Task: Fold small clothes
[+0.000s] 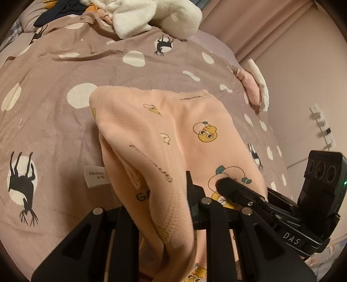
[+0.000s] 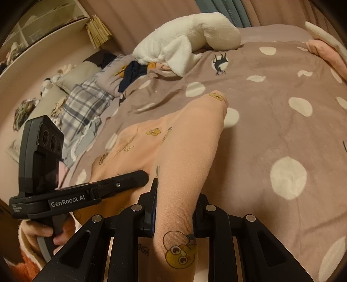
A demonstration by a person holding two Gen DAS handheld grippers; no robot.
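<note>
Bed (image 1: 54, 121) with taupe spotted cover filled both views; white plush (image 1: 160, 15) sat at 12 o'clock, a folded pink item (image 1: 251, 86) at 2 o'clock in the left view. Peach garment (image 1: 173, 141) with duck prints lay mid-bed, near edge lifted. Left gripper (image 1: 169, 195) was clamped on its left edge, cloth bunched between the fingers; size tag (image 1: 95, 175) at 9 o'clock. Right gripper (image 2: 175, 201) was pinching the other edge, cloth draped through. A hand (image 2: 43, 234) held the left gripper's handle at 8 o'clock in the right view.
</note>
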